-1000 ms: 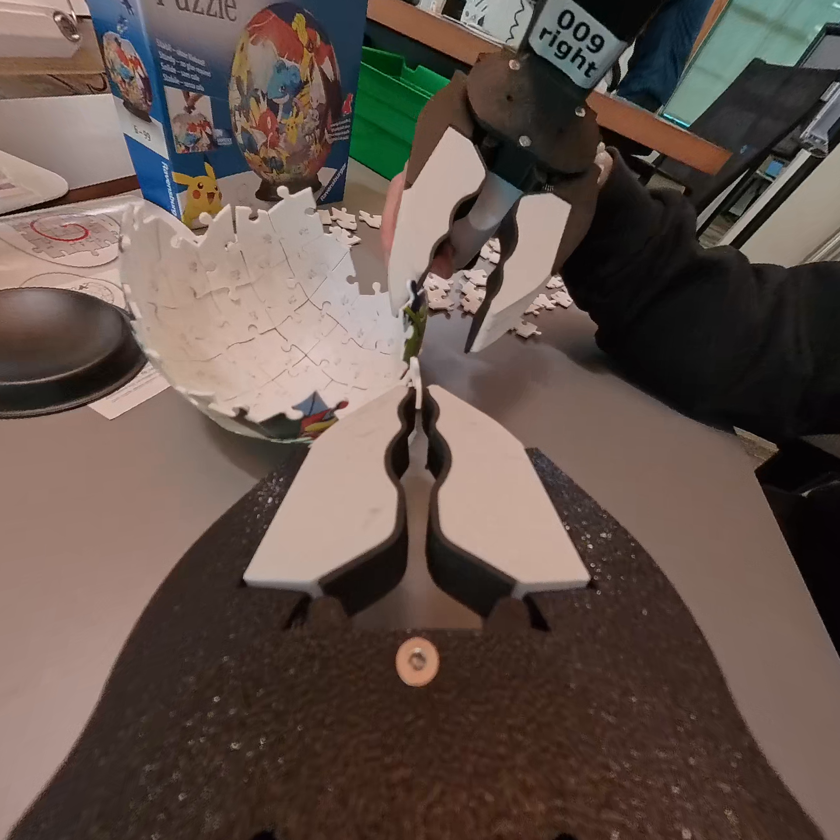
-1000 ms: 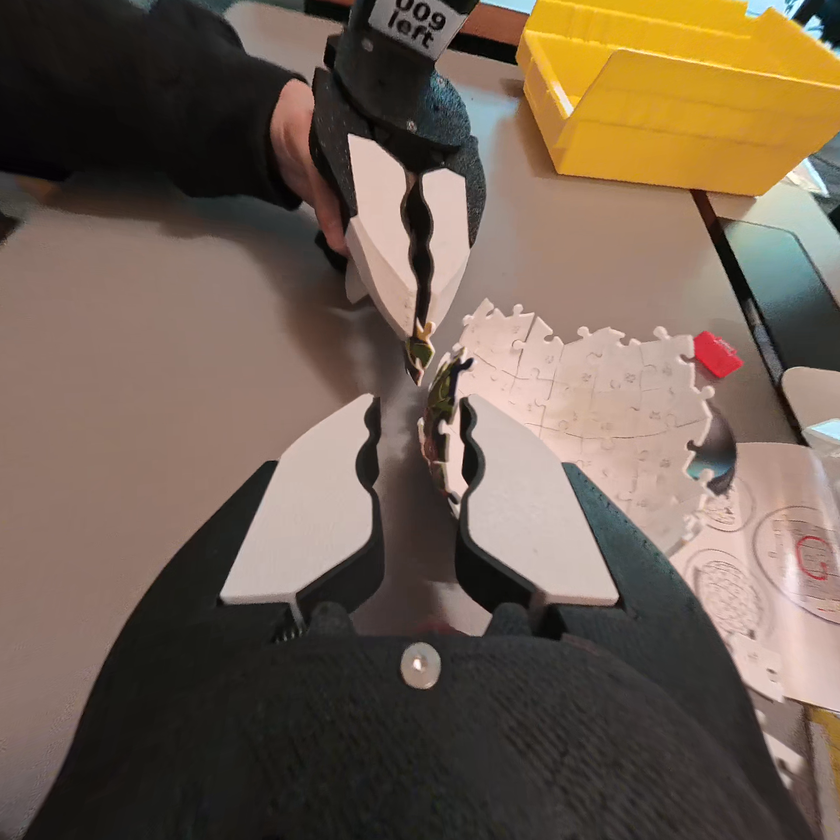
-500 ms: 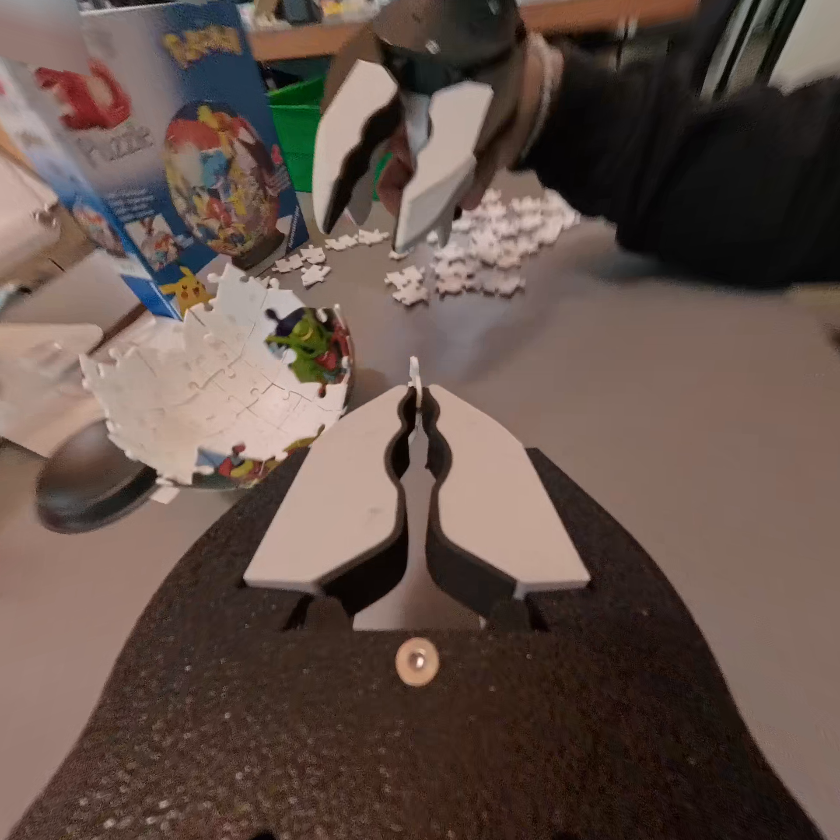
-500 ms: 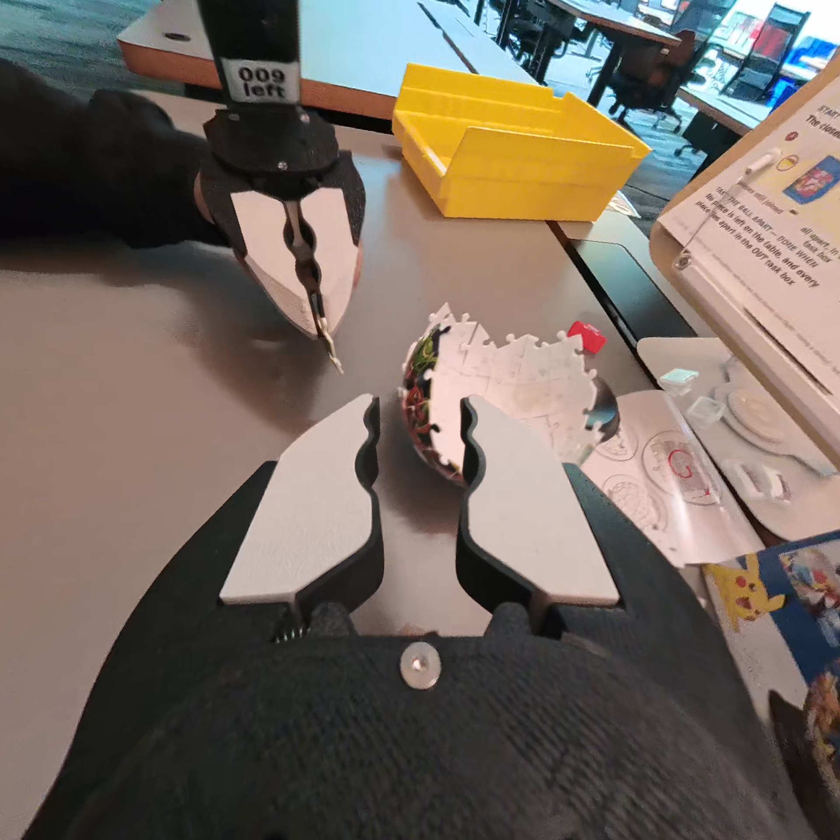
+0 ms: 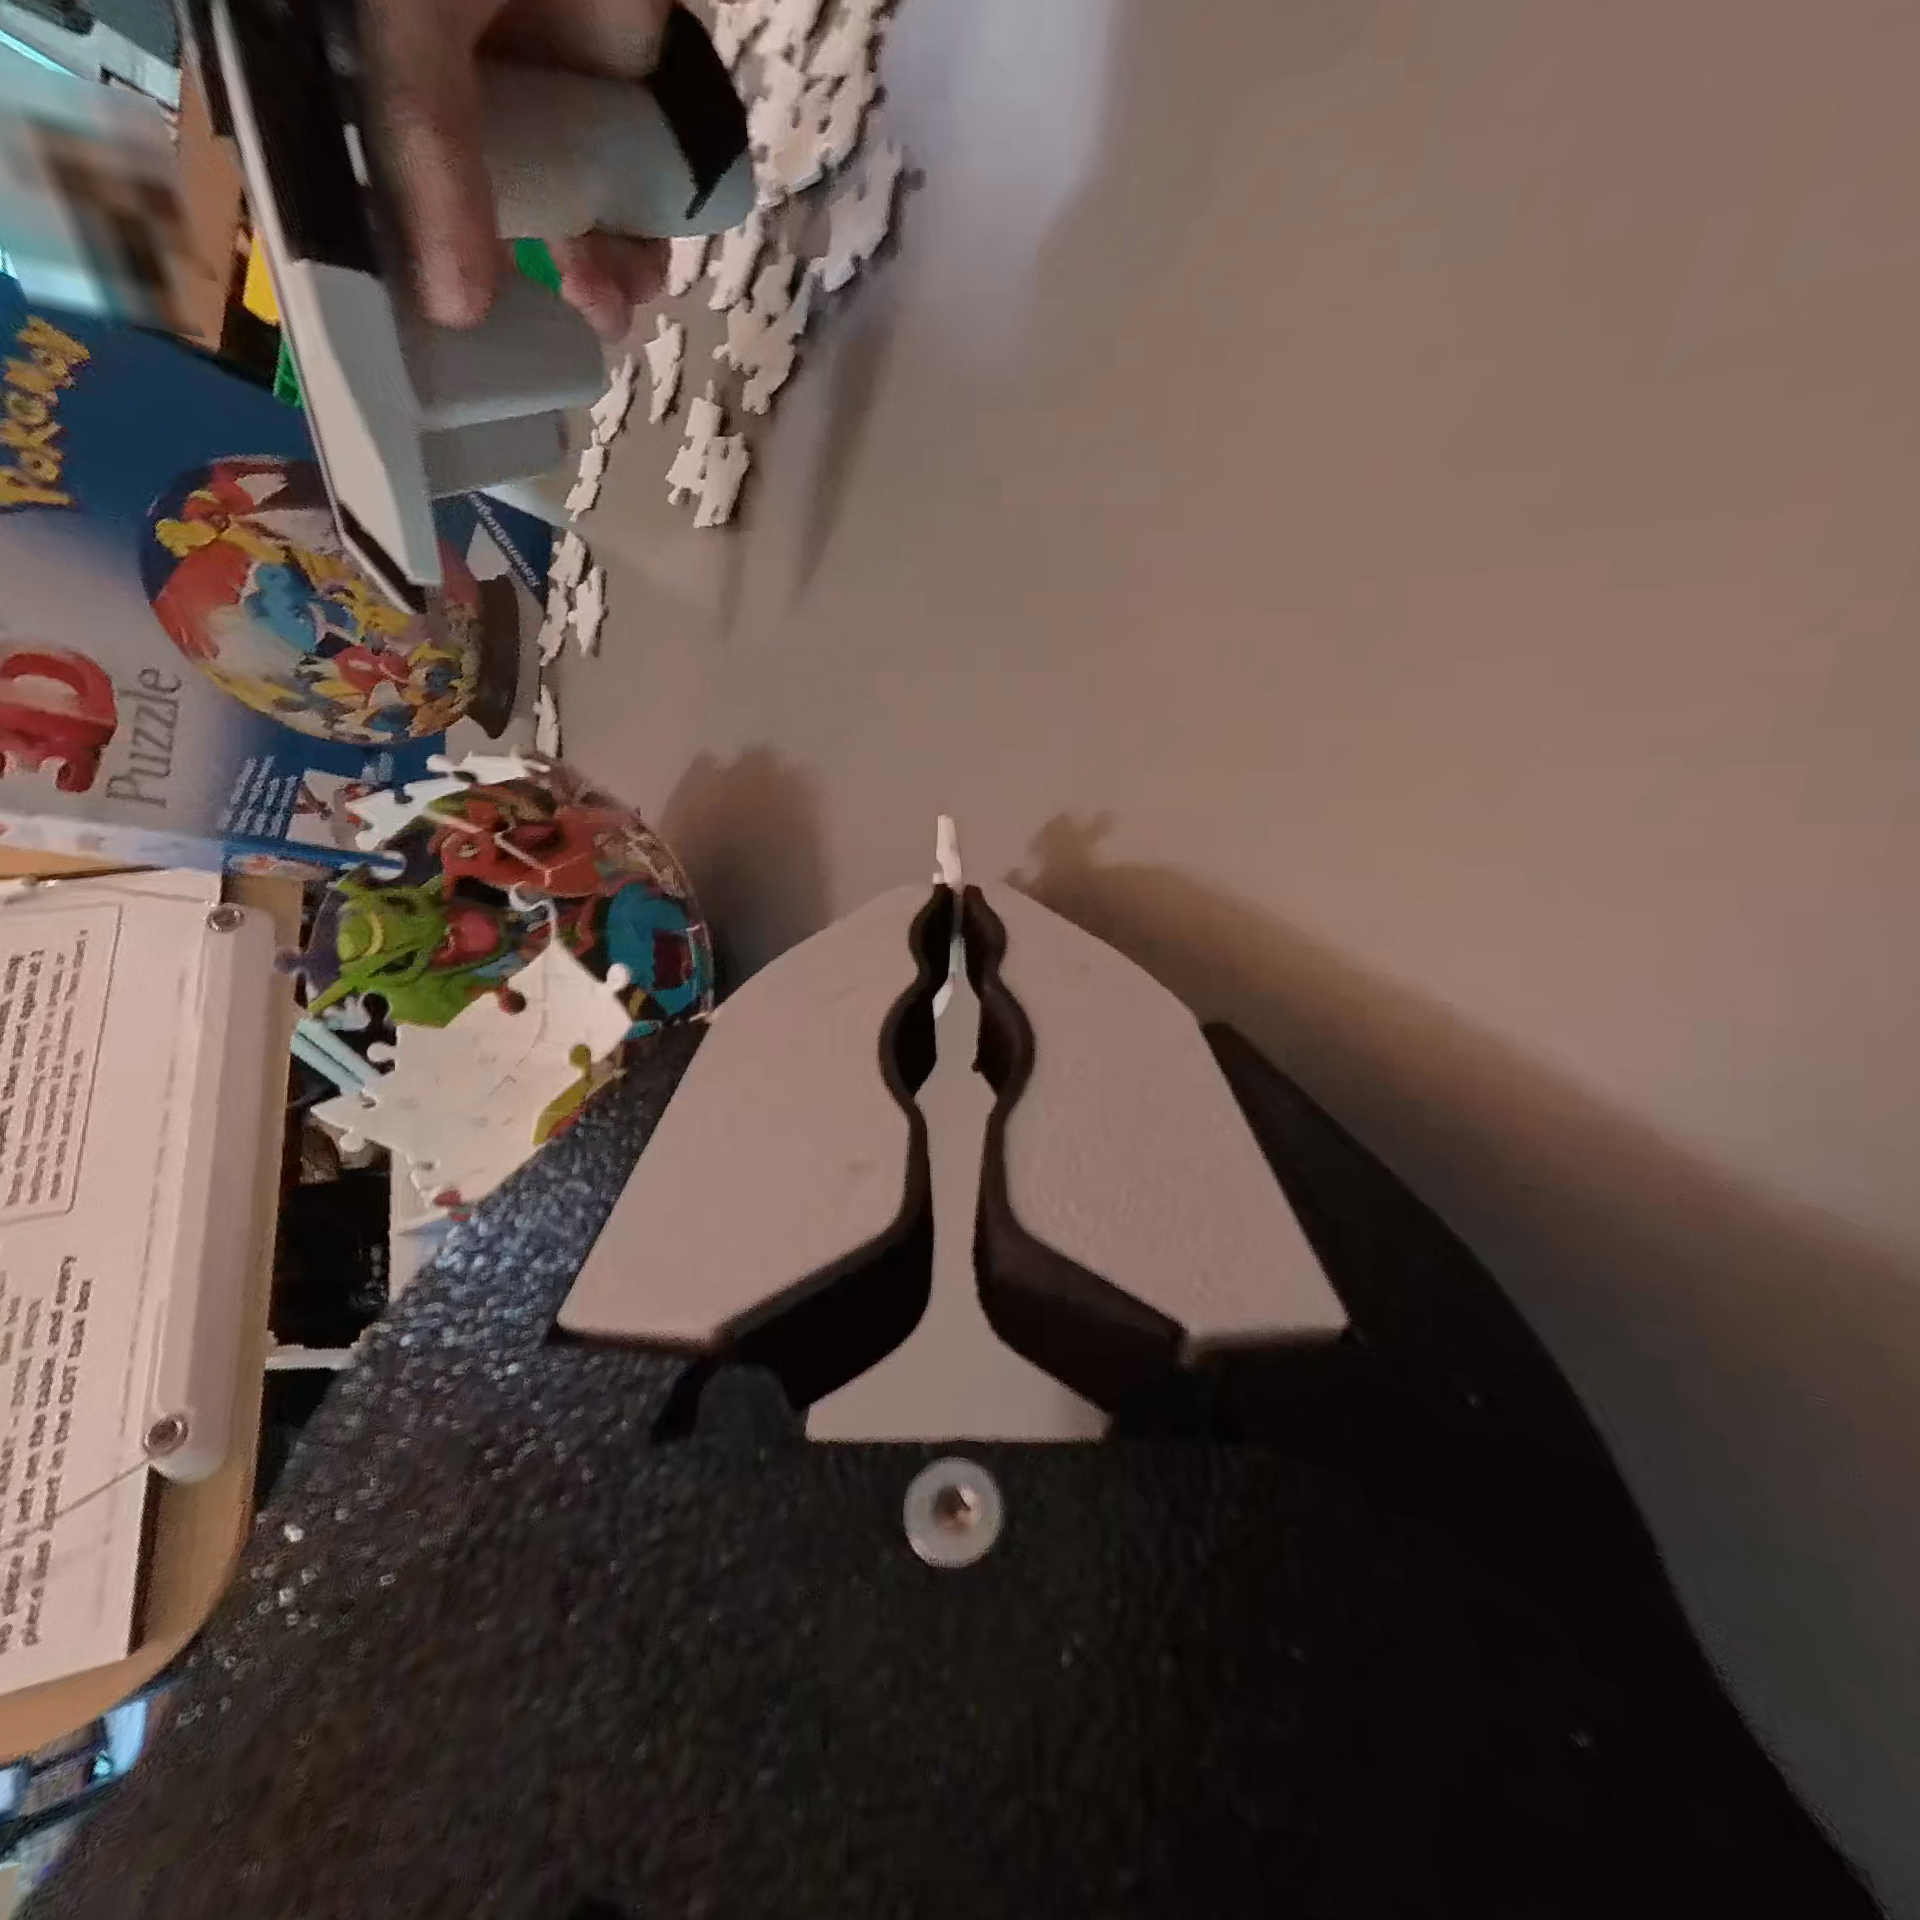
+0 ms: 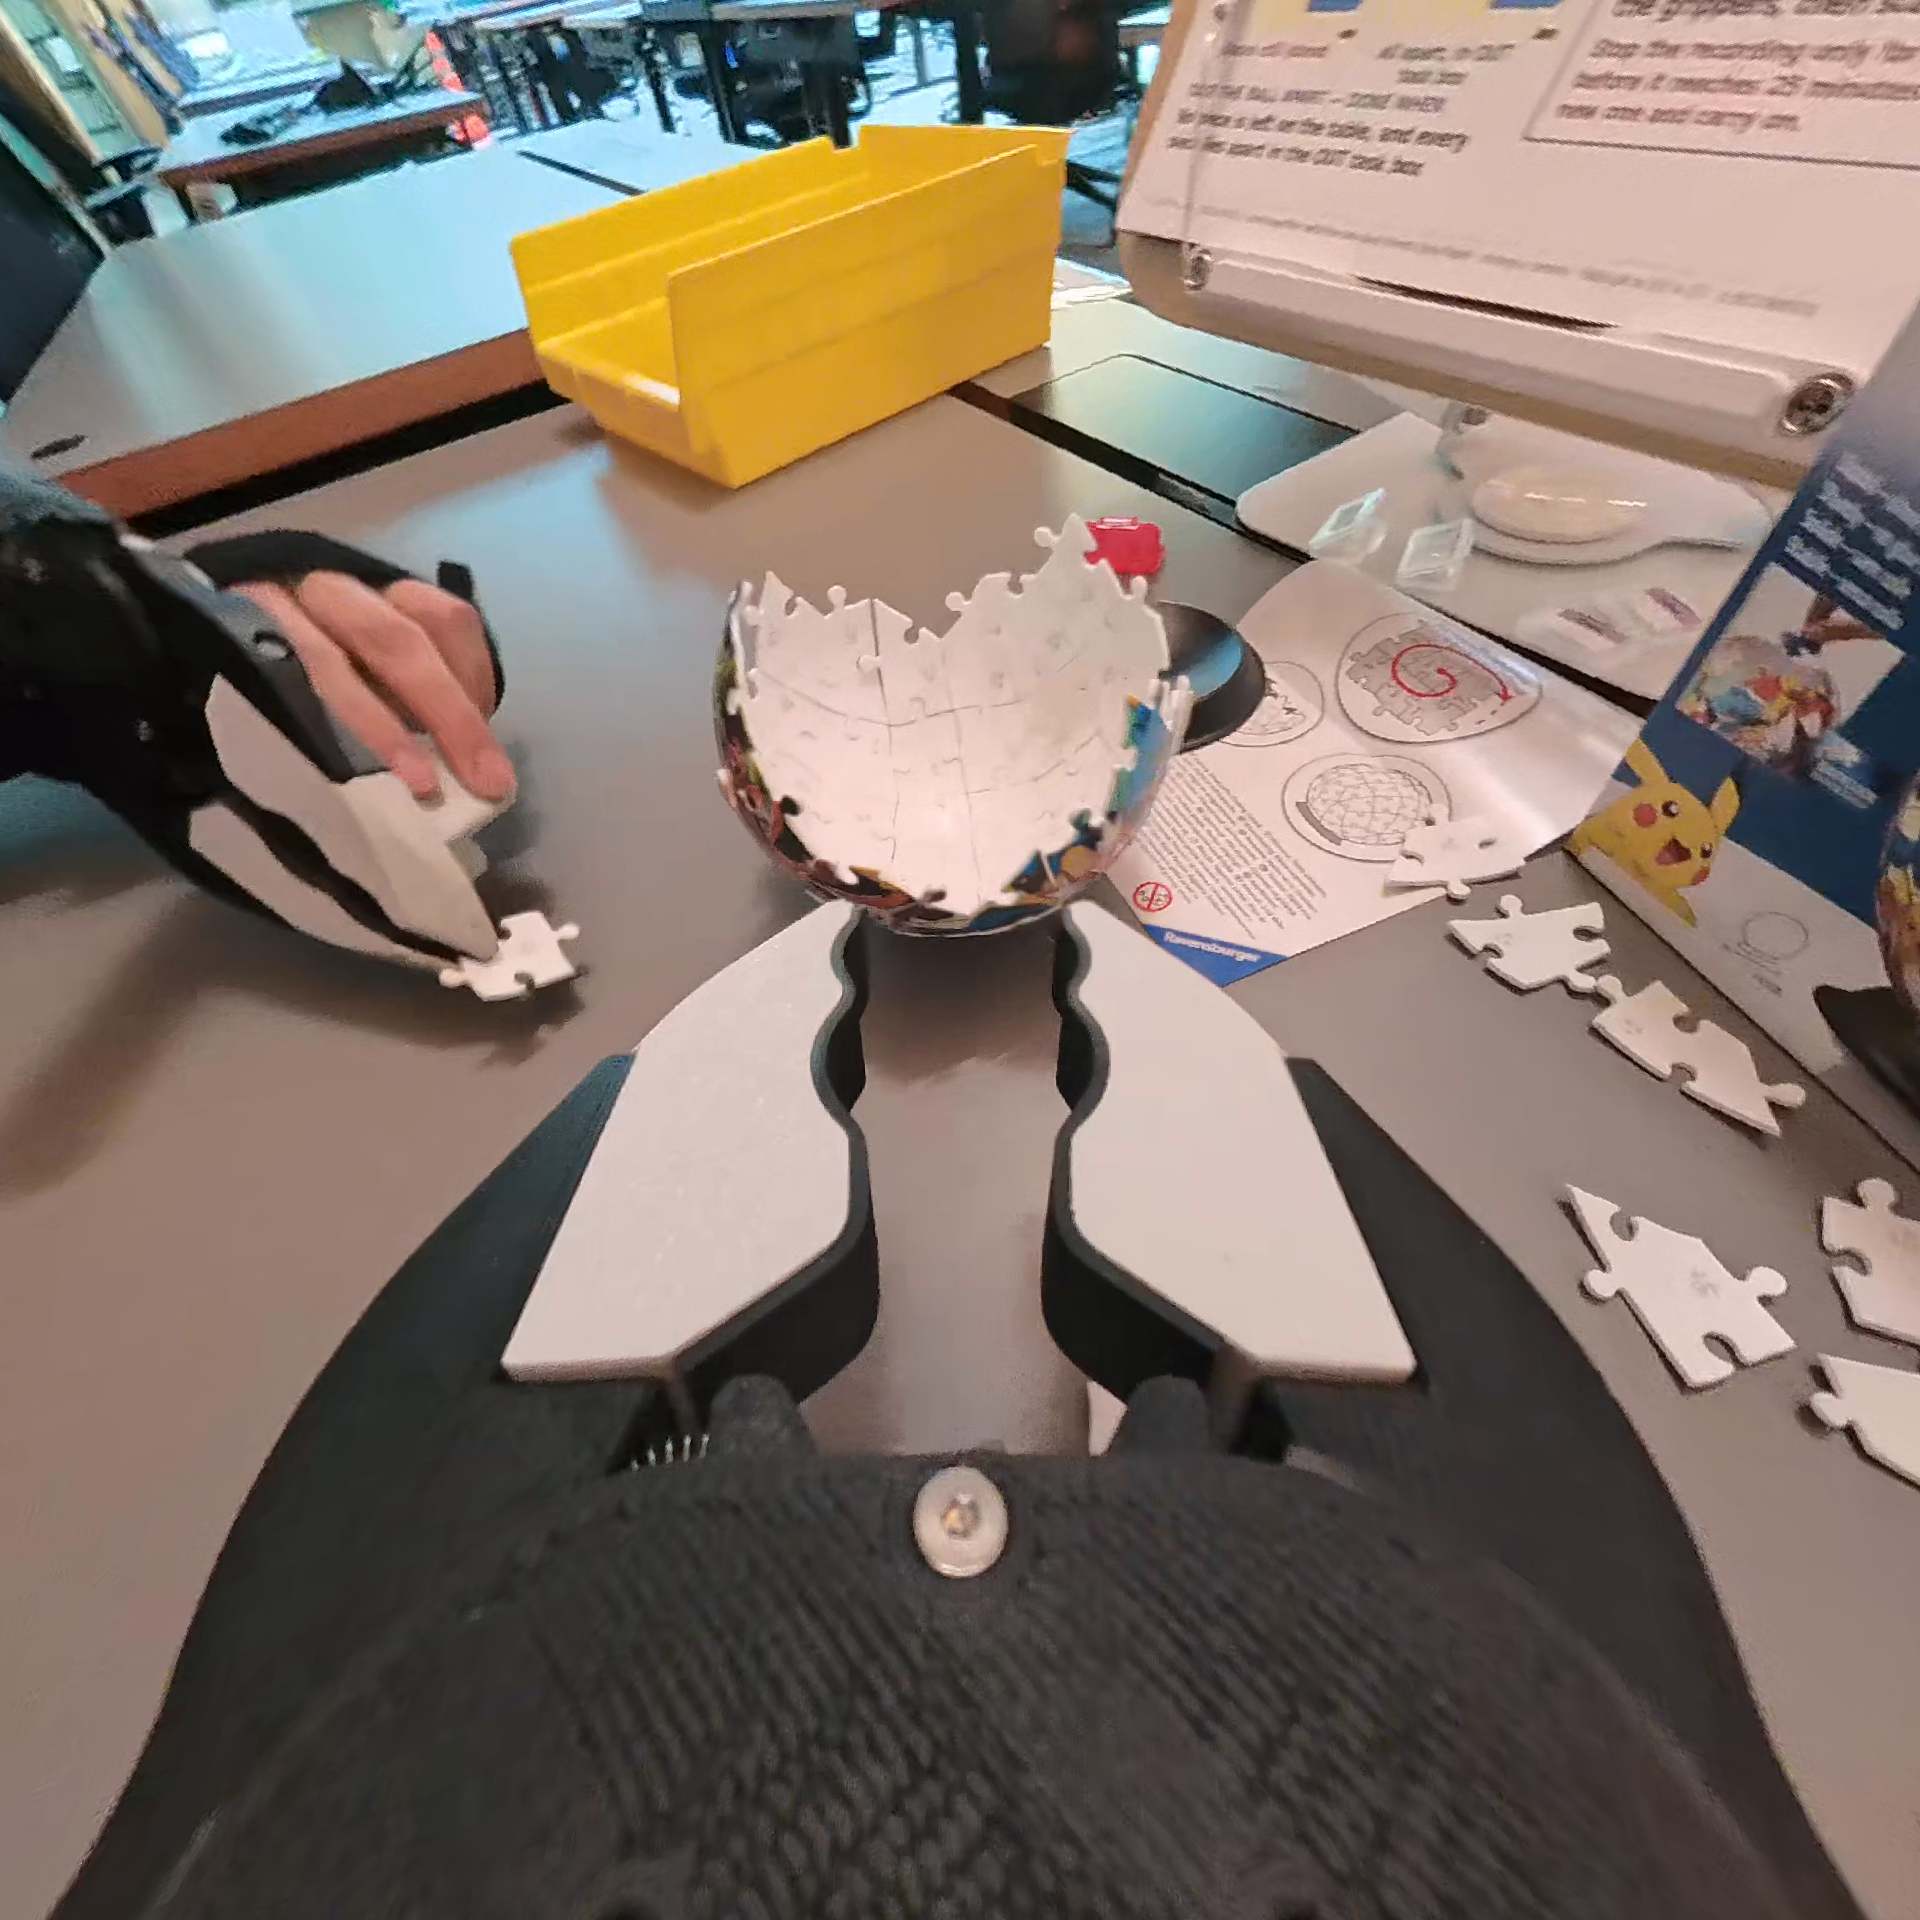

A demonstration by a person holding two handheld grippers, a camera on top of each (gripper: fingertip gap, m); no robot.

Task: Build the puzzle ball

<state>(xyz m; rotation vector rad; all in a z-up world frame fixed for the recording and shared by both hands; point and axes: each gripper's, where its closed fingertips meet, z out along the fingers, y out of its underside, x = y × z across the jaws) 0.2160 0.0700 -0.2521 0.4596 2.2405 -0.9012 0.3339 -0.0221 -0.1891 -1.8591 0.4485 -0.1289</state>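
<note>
The half-built puzzle ball (image 6: 945, 748) is an open shell, white inside and colourful outside, resting on the grey table. My right gripper (image 6: 961, 951) is open and empty, its fingertips just short of the shell's near side. My left gripper (image 6: 468, 935) is shut on a white puzzle piece (image 6: 514, 956) and holds it low at the table surface, left of the ball. In the left wrist view the piece (image 5: 945, 857) sticks out edge-on from the shut left gripper (image 5: 948, 894). The ball (image 5: 499, 935) lies to its left, and the right gripper (image 5: 364, 436) shows at the top left.
Loose white pieces (image 6: 1662, 1039) lie at the right, also seen in the left wrist view (image 5: 748, 312). The puzzle box (image 6: 1818, 727), an instruction sheet (image 6: 1351, 748), a black stand (image 6: 1205, 665) and a red block (image 6: 1122, 545) surround the ball. A yellow bin (image 6: 790, 301) and a sign board (image 6: 1507, 156) stand behind. Spacing between my two grippers at the tips: around 15 centimetres.
My left gripper has drawn away from the ball's rim, rolled sideways and come down to the table with its piece. My right gripper has backed off; the ball now sits free ahead of it.
</note>
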